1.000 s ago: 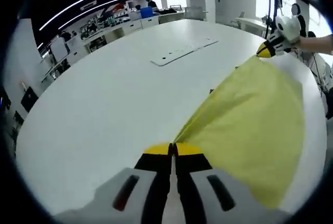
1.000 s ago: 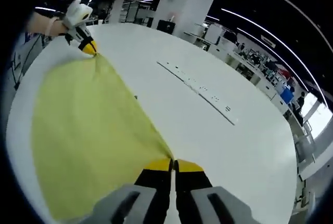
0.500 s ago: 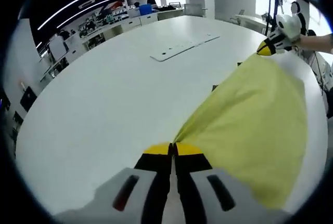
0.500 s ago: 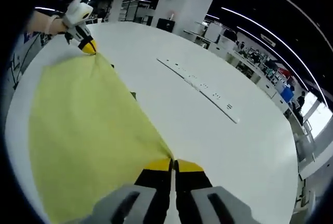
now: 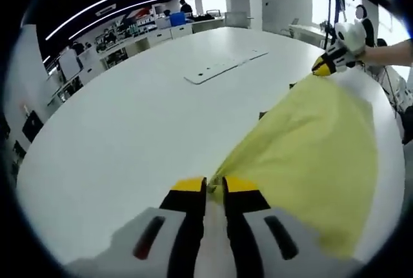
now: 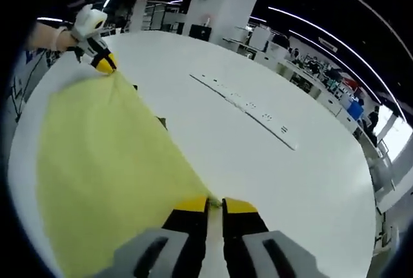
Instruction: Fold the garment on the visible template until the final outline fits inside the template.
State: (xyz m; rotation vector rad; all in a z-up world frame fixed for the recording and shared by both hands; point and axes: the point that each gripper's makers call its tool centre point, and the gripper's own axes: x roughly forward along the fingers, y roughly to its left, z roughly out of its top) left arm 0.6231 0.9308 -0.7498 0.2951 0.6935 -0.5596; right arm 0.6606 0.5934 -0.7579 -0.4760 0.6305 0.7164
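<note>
A yellow garment (image 5: pixel 310 155) lies spread on the white round table (image 5: pixel 116 129). My left gripper (image 5: pixel 215 185) is at one corner of it, jaws a narrow gap apart, the cloth's tip lying between them. In the right gripper view the same garment (image 6: pixel 103 168) fans out to the left. My right gripper (image 6: pixel 215 204) stands at its other corner, jaws also slightly parted. Each gripper shows far off in the other's view: the right gripper (image 5: pixel 326 66) and the left gripper (image 6: pixel 102 63), each held by a hand. Small dark template marks (image 5: pixel 261 115) (image 6: pixel 161 122) peek out along the garment's edge.
A long white strip with holes (image 5: pixel 222 66) (image 6: pixel 248 107) lies flat on the table beyond the garment. Desks, shelves and a white pillar (image 6: pixel 219 4) stand behind the table. Bare tabletop stretches left of the left gripper and right of the right gripper.
Both grippers' jaws, tight on the garment's corners before, now stand a small gap apart. The cloth near the left jaws has gone slightly slack and wrinkled.
</note>
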